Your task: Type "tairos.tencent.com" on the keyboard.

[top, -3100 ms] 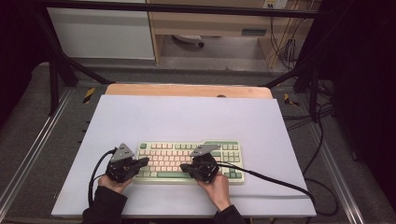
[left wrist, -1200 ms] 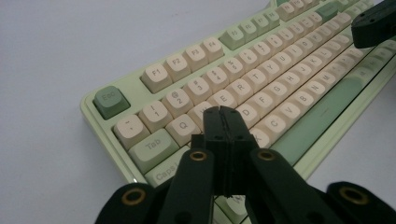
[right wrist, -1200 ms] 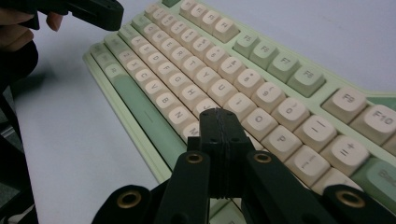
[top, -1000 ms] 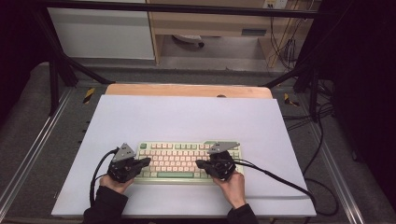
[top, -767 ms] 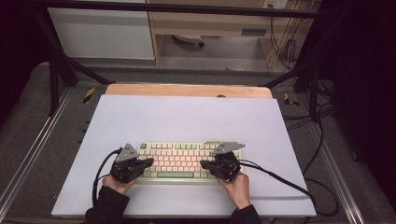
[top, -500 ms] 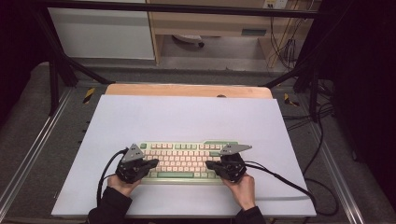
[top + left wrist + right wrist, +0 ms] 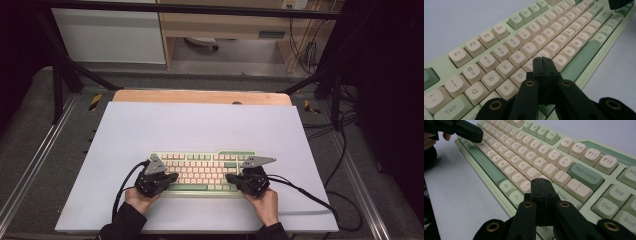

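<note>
Claws [image 7: 172,177] [image 7: 231,178] shut, poised low over keyboard [image 7: 200,167] ends.

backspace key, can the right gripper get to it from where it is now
Probably yes. The right gripper, jaws shut, hovers over the keyboard near Enter, and the green Backspace key lies just beyond its tips with nothing between them.

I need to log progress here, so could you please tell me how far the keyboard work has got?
Done: both grippers are shut and sit over the keyboard, one toward each end. In hand: the left gripper points at the keys near G, the right gripper near the Enter key. Left: whether either tip touches a key I cannot tell, and no key looks pressed down.
</note>
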Demonstrator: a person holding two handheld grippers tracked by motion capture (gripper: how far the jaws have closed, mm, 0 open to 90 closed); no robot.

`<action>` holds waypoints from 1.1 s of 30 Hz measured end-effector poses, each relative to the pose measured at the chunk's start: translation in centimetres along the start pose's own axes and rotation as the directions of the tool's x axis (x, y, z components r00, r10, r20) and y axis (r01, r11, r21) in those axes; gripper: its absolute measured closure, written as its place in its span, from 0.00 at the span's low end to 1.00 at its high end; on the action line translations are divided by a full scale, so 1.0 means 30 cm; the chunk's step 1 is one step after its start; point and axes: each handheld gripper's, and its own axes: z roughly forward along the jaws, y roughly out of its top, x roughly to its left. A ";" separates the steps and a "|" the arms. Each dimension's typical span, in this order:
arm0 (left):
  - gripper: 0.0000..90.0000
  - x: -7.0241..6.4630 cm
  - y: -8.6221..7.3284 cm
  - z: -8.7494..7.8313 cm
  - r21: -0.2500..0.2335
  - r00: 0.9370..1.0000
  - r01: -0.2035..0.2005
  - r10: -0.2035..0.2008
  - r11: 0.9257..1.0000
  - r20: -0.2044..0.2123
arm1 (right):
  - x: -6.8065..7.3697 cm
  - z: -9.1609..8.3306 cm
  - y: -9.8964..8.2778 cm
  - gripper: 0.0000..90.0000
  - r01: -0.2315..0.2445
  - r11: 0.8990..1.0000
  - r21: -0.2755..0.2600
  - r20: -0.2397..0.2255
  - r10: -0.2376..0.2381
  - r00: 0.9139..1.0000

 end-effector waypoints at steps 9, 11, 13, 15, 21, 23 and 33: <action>1.00 -0.008 -0.006 0.014 0.015 1.000 -0.012 0.012 1.000 0.001 | 0.001 0.000 -0.002 1.00 0.000 1.000 -0.001 -0.001 0.000 1.000; 1.00 -0.007 -0.007 0.012 0.015 1.000 -0.013 0.013 1.000 -0.001 | 0.001 0.000 -0.003 1.00 0.001 1.000 -0.002 0.001 -0.001 1.000; 1.00 -0.005 -0.009 0.011 0.013 1.000 -0.010 0.010 1.000 0.000 | 0.001 0.000 -0.003 1.00 0.003 1.000 -0.003 0.002 -0.003 1.000; 1.00 -0.005 -0.010 0.011 0.014 1.000 -0.010 0.010 1.000 -0.001 | 0.001 -0.001 -0.003 1.00 0.002 1.000 -0.003 0.002 -0.002 1.000; 1.00 -0.006 -0.012 0.009 0.013 1.000 -0.011 0.011 1.000 0.000 | 0.002 0.000 -0.003 1.00 -0.002 1.000 0.001 0.002 0.002 1.000; 1.00 -0.006 -0.012 0.009 0.012 1.000 -0.010 0.010 1.000 0.000 | 0.001 0.000 -0.003 1.00 0.002 1.000 -0.003 0.002 -0.002 1.000; 1.00 -0.006 -0.018 0.013 0.021 1.000 -0.012 0.012 1.000 0.004 | 0.002 0.001 -0.004 1.00 -0.002 1.000 0.001 0.002 0.002 1.000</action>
